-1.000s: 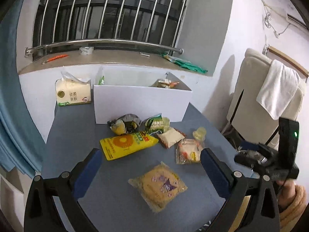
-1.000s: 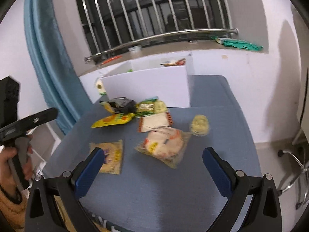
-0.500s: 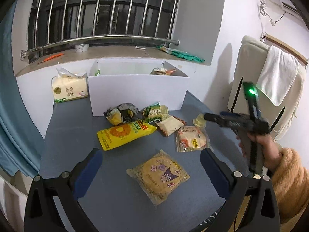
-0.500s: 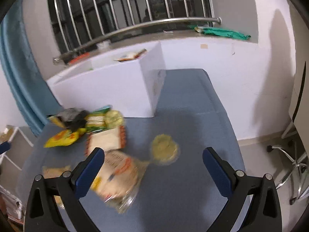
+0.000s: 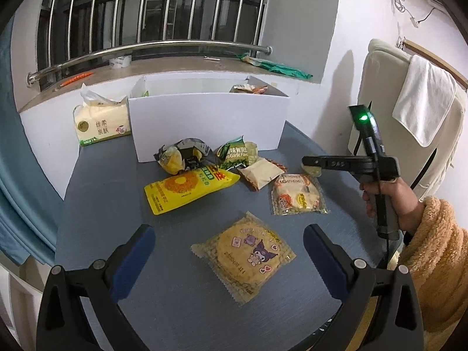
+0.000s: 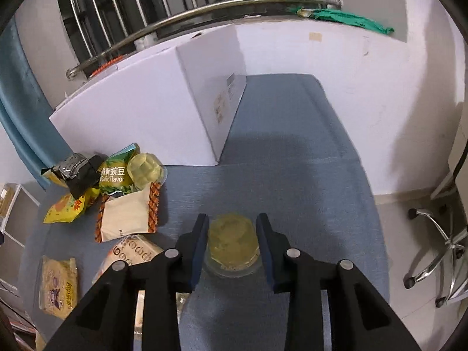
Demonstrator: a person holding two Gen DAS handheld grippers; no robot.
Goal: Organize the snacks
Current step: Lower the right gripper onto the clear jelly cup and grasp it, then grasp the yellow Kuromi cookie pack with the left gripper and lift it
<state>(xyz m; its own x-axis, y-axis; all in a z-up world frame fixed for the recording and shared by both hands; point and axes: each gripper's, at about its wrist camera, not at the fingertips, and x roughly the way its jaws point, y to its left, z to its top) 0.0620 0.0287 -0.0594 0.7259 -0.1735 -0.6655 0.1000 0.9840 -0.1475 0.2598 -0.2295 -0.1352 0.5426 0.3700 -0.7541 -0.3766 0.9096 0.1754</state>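
Note:
Snack packs lie on the blue table [image 5: 117,204] before a white box [image 5: 204,122]. Among them are a yellow bag [image 5: 190,188], a green pea bag [image 5: 237,155], a beige wafer pack [image 5: 260,172] and a bread pack [image 5: 297,194]. My left gripper [image 5: 229,234] hangs open just above a round cookie pack [image 5: 242,253]. My right gripper [image 6: 232,228] is shut on a yellow jelly cup [image 6: 232,239] that stands on the table, one pad on each side. In the left wrist view the right gripper [image 5: 311,162] sits low at the jelly cup [image 5: 313,170], right of the bread pack.
A second jelly cup [image 6: 146,169] lies against the pea bag. A tissue pack [image 5: 101,122] stands left of the box. A chair with a white towel [image 5: 424,99] is to the right, and a swivel chair base [image 6: 433,251] sits on the floor past the table's right edge.
The right gripper swung over to the jelly cup, came down and shut on it. The left gripper sank slightly toward the cookie pack and stays open.

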